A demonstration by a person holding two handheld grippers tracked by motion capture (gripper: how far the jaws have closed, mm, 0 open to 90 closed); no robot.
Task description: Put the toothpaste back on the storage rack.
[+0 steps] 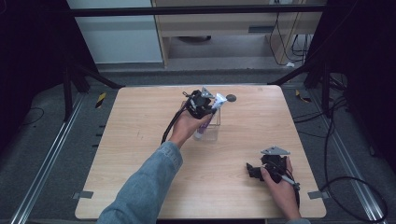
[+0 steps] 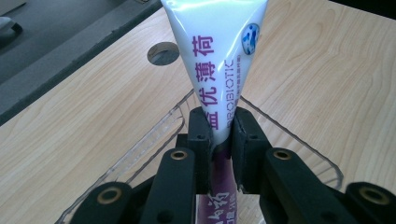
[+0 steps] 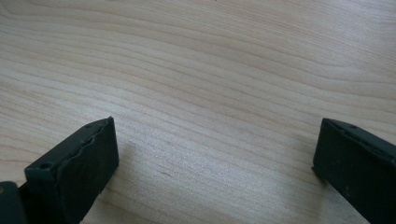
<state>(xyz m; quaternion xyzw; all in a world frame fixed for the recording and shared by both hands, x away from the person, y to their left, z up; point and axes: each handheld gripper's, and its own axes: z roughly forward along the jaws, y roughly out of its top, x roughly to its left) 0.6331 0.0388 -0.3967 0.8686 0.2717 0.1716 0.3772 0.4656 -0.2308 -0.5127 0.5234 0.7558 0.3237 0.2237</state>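
left gripper [image 1: 208,106] sits past the middle of the table [image 1: 140,154], toward 12 o'clock in the high view, held in the left hand [image 1: 187,126] with a denim sleeve [image 1: 144,186] running back to 6 o'clock

its jaws are pinched tight on a toothpaste tube [image 2: 217,56]; in the left gripper view the two black pads press the tube's flattened white body from either side, just where the purple lettering runs. the white crimped end fans out toward 12 o'clock of that view, the purple end drops toward 6 o'clock between the jaws

tube stands tilted in a clear plastic box [image 2: 177,116]; lower end is inside the box, upper end leans out toward 1 o'clock in the high view. cannot tell if the lower end touches the box floor

round hole [image 2: 163,52] in the tabletop lies just beyond the box, at 11 o'clock of the tube in the left gripper view

right gripper [image 1: 254,170] rests low at 4 o'clock of the table, well apart from the box, in the right hand [image 1: 280,186]. its jaws stand wide apart with bare wood between them, nothing held
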